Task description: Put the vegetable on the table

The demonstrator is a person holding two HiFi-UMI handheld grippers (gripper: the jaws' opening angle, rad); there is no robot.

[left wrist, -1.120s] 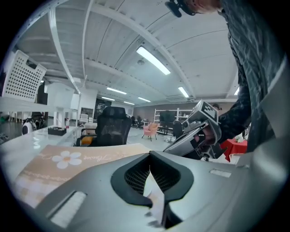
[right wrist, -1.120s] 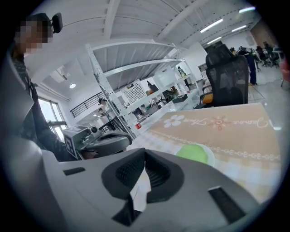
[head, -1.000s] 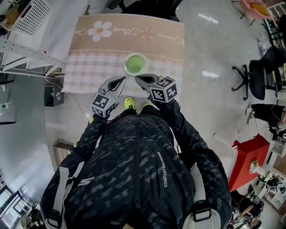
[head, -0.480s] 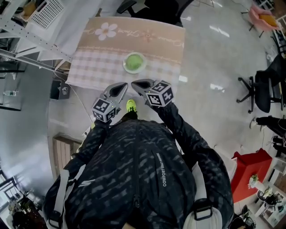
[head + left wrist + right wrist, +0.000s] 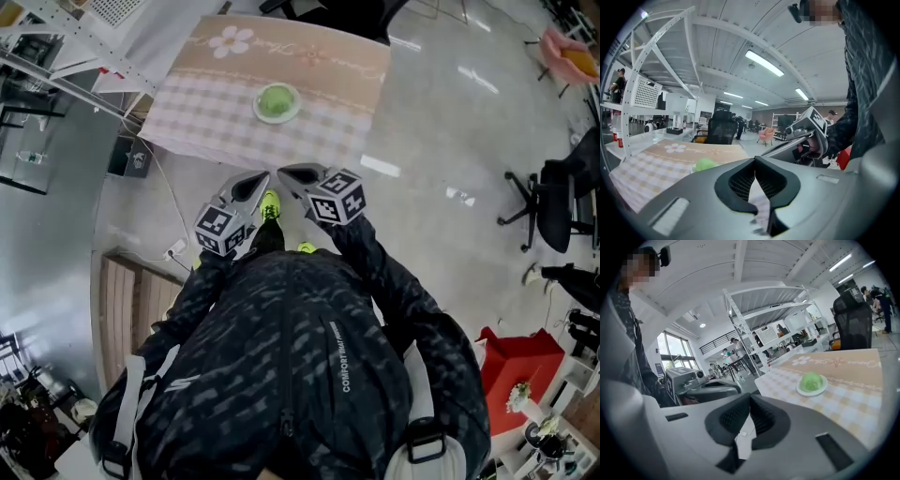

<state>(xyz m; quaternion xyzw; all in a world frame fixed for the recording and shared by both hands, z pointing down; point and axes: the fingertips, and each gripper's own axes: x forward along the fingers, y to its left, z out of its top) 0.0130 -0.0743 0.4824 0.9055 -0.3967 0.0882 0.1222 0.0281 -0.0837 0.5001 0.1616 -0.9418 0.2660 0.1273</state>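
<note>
Both my grippers, left (image 5: 255, 180) and right (image 5: 292, 173), had fingers clenched empty at center frame. I saw the vegetable (image 5: 276, 99) on its plate (image 5: 258, 113), on the desk (image 5: 202, 112), well apart at upper center.

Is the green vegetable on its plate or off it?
On the plate: the green vegetable rests in its middle, white rim showing around it, and the plate stands on the checked tablecloth.

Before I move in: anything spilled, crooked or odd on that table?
Nothing stands out. The green vegetable sits on its white plate, and the checked tablecloth lies flat with nothing spilled. The left tool and right tool are shut and empty, short of the cloth.
</note>
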